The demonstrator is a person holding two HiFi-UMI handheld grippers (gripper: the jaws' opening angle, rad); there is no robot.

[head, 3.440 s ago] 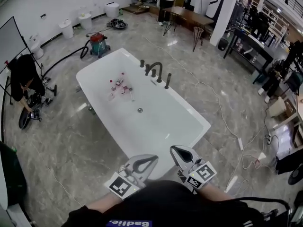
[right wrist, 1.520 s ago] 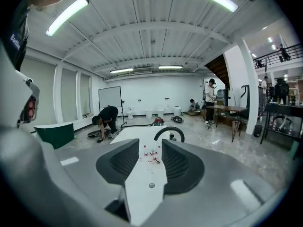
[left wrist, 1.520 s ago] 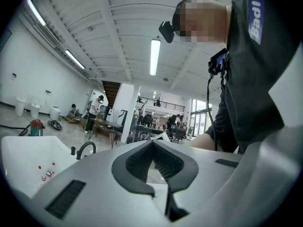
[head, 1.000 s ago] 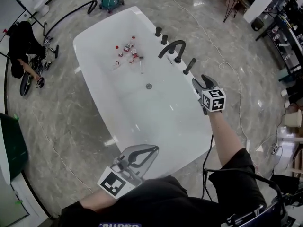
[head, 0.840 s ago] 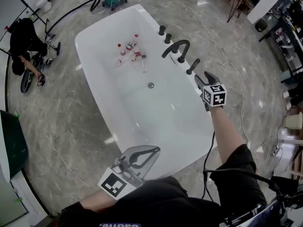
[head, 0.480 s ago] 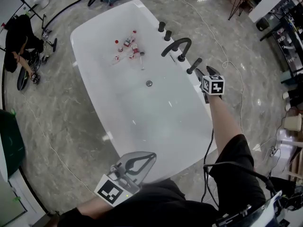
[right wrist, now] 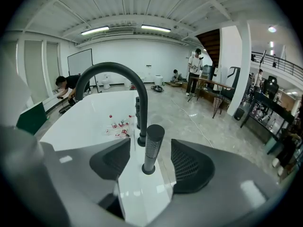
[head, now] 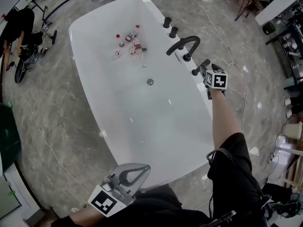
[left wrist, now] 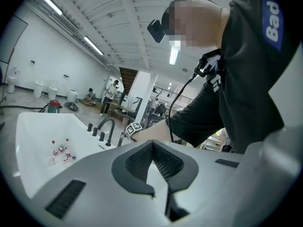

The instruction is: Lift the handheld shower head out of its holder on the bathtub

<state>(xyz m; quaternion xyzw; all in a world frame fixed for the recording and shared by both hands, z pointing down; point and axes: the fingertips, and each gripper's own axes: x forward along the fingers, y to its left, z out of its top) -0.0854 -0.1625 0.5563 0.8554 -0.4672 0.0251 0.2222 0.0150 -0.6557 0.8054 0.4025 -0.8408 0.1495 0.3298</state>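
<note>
Right gripper is out at the bathtub rim, handheld shower head right at its tips, curved spout just beyond. Left gripper hangs low by the tub's near end.

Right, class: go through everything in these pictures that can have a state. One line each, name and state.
Shower head: upright in its holder on the bathtub rim, not yet gripped.
Right gripper: open, one jaw on each side of the shower head.
Left gripper: shut, empty.
Bathtub: no water visible.
Bottles: lying scattered on the bathtub floor.
Spout: no water running.
</note>
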